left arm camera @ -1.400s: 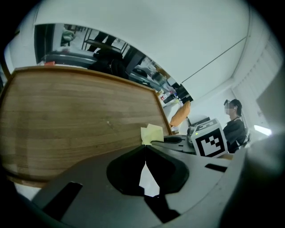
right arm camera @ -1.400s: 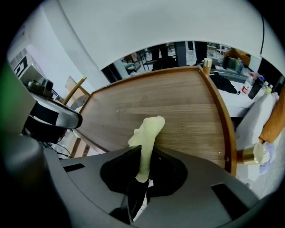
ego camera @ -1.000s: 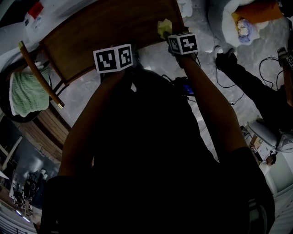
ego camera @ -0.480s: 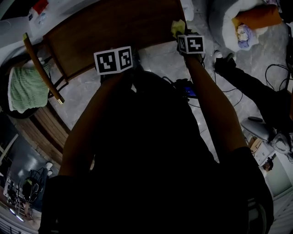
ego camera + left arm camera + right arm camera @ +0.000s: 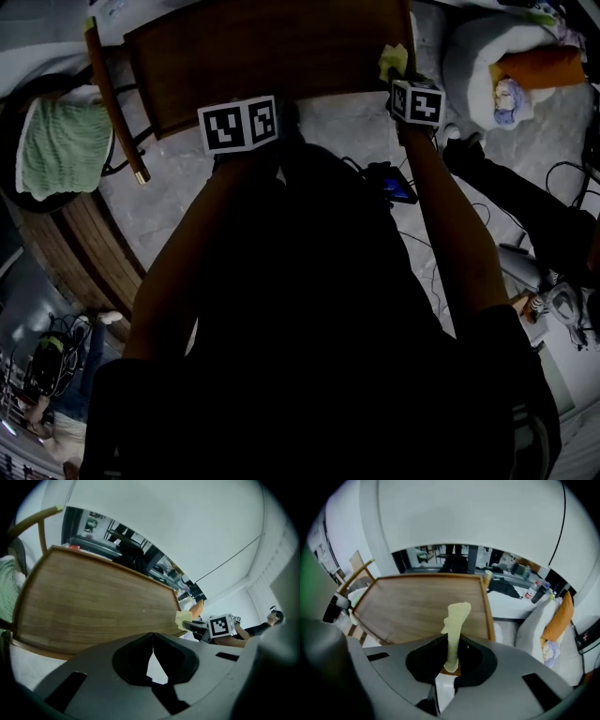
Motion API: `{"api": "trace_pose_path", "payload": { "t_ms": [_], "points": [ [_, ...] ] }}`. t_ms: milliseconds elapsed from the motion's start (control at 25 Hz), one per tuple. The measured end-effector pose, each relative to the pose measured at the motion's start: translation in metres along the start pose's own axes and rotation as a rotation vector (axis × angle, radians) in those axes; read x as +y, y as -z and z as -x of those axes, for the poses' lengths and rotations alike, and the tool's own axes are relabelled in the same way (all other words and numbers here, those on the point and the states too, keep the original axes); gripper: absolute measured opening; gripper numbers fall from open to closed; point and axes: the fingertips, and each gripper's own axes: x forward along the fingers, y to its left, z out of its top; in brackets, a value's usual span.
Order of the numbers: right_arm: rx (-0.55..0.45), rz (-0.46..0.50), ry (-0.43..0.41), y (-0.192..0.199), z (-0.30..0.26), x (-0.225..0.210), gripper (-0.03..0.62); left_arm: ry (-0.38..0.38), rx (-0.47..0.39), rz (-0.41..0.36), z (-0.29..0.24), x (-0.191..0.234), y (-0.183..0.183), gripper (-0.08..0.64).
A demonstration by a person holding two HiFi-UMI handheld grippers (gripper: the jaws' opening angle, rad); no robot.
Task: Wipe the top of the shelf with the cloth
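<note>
Cloth (image 5: 456,620): small, pale yellow, thin and soft. It looks very light and has no stiffness of its own. The free end stands up from the jaws as a narrow crumpled strip and will probably fold or bunch under sideways load.

Hold: the right gripper (image 5: 450,665) has its jaws closed on the lower end of the cloth. This pinch by one edge leaves little flat area for wiping. A grip nearer the middle of the cloth, or pressing the loose end flat on the wood, would likely give better contact. Moderate downward pressure should be enough, and the cloth is unlikely to be damaged.

Position: in the head view the cloth (image 5: 393,62) sits at the near right corner of the shelf (image 5: 262,56). Whether it is touching the wood cannot be confirmed. The top of the shelf is smooth, bare brown wood with a raised rim along its edges, so the cloth should slide easily.

Left gripper (image 5: 152,644): jaws fully together with nothing between them. It is held at the near edge of the shelf, left of the middle.

Markings: each gripper carries a cube (image 5: 238,124) with black-and-white square patterns. These hold no readable text. A bottle (image 5: 530,591) beyond the right edge of the shelf has a label too small to read. No brand name is legible.
</note>
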Motion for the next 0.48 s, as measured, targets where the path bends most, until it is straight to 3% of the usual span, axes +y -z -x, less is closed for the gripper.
{"api": "trace_pose_path", "payload": {
  "t_ms": [200,480],
  "points": [
    [-0.124,0.055,-0.213,-0.054,0.014,0.126,0.044,-0.028,-0.067,0.037,0.057,0.047,-0.015,0.011],
    [-0.150,0.099,-0.505,-0.105,0.015,0.307,0.044,-0.089,-0.169,0.086,0.134,0.107,-0.048,0.011]
  ]
}}
